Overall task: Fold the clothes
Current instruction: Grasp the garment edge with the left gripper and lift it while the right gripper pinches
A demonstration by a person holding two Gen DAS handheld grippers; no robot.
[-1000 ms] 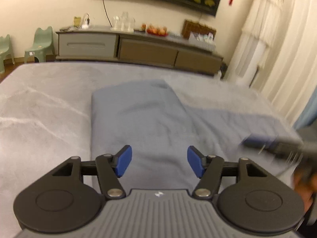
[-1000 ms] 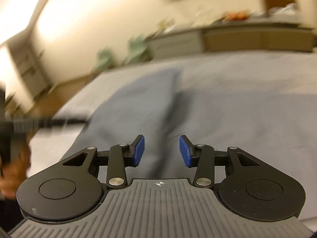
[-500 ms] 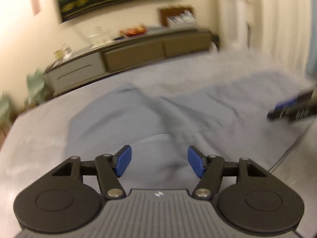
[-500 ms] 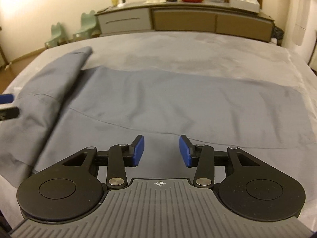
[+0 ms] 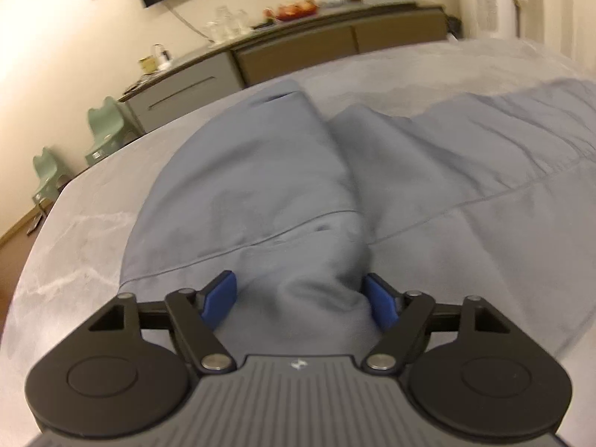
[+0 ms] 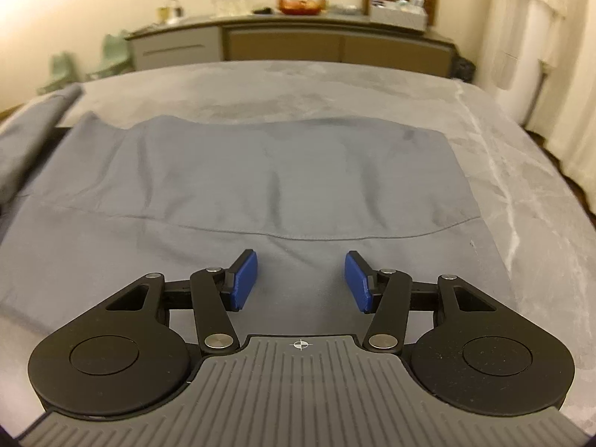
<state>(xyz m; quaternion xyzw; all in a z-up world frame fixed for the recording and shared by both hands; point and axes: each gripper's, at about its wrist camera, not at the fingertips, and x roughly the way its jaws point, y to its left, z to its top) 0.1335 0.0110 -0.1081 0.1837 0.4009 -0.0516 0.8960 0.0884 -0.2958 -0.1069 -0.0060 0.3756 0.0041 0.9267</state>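
left wrist view: my left tongs point(image 5: 301, 300) are angled down over the blue-grey garment point(image 5: 253, 186), jaws opening, w/ a raised bunch of the cloth sitting between the blue pads point(image 5: 219, 298). the right pad looks right against the fold, the left one stands clear of it, so i don't call it a grip. garment lies spread on the bed point(image 5: 74, 231), grey cover, one part folded over itself on the left w/ a seam line running across, the rest stretching off to the right. behind the bed there's a long sideboard point(image 5: 298, 48) against the wall w/ glassware and a fruit bowl on top, two green chairs point(image 5: 108, 126) to its left.

right wrist view: my right tongs point(image 6: 301, 279) hover over the flat part of the same garment point(image 6: 283, 171), jaws opening, about half wide, only flat cloth under the gap, nothing pinched. cloth lies smooth here, a hem line crossing just ahead of the pads. bed point(image 6: 521, 171) edge runs off right, curtain point(image 6: 540, 18) beyond it.
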